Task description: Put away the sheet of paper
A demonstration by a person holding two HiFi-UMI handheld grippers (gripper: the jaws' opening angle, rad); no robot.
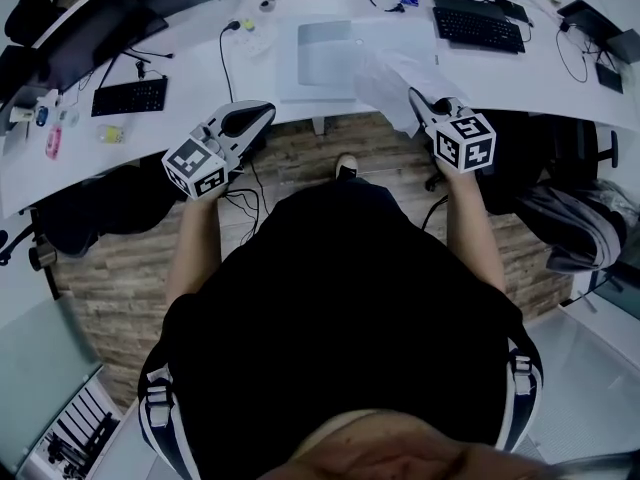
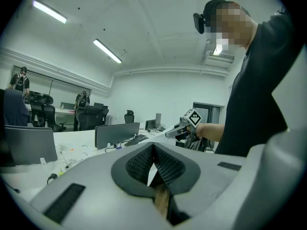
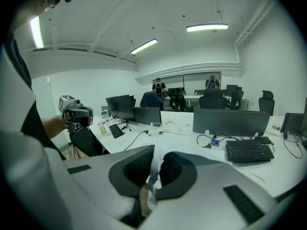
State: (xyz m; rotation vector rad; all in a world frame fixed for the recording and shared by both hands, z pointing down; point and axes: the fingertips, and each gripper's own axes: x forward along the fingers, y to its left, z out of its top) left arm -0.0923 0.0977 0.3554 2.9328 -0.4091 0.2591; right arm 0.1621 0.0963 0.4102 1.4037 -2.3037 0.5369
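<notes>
Hanging at the tabletop (image 1: 200, 58) edge, upper centre in head view, the sheet of paper (image 1: 385, 78) is clamped by the right hand-held gripper (image 1: 418, 98), clearest in its own view; left hand-held gripper (image 2: 153, 147) clenched, empty.

White curved desk (image 1: 560, 93) up top: one black keyboard (image 1: 129, 96) on its left stretch, a second keyboard (image 1: 478, 28) over on the right. Grey rectangular pad (image 1: 327, 50) lying mid-desk, a black cable (image 1: 222, 56) trailing beside it.
</notes>
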